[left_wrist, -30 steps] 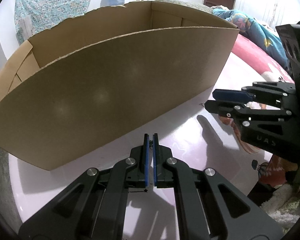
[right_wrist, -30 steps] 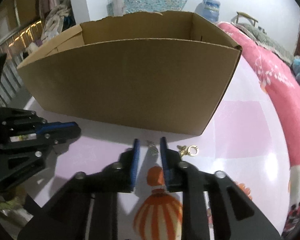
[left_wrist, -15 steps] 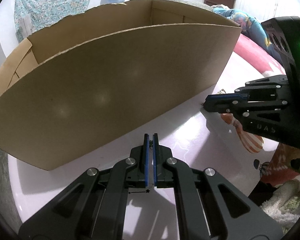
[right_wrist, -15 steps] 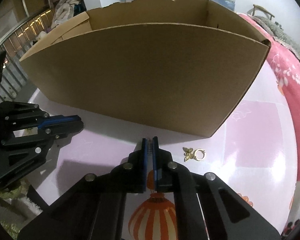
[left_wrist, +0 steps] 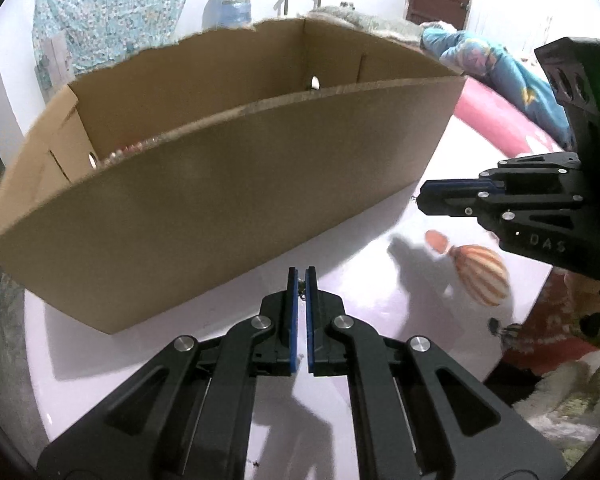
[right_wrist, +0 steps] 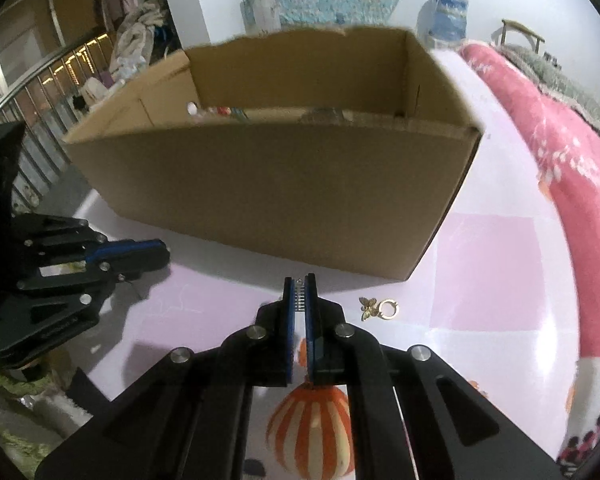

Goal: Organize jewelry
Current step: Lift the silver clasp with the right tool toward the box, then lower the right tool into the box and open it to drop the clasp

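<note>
From your left wrist camera, your left tool (left_wrist: pixel 299 276) has its blue pads nearly pressed together on something tiny and dark near the tips; it is too small to name, though a fine thread with a speck on it shows low between the arms of the tool. The cardboard box (left_wrist: pixel 228 184) stands just ahead on the pale desk (left_wrist: pixel 364 264), its open top tilted toward you, and your right tool (left_wrist: pixel 424 199) reaches in from the right, seen side-on with its jaws together. From your right wrist camera, your right tool (right_wrist: pixel 299 286) is pinching a small silver ribbed piece (right_wrist: pixel 299 295), perhaps a clasp or a short spring-like charm, held upright between the pads. A gold butterfly charm with a ring (right_wrist: pixel 378 307) lies loose on the desk just right of the tips, in front of the box's near wall. These pieces are likely very light, hard and slippery, so take them across the widest flat part and keep the pinch steady; the thread-like one probably dangles and snags. Only the right view shows the butterfly charm and the items already lying in the box; only the left view shows the dangling thread and the balloon print (left_wrist: pixel 482 274) clear of the tool.
</note>
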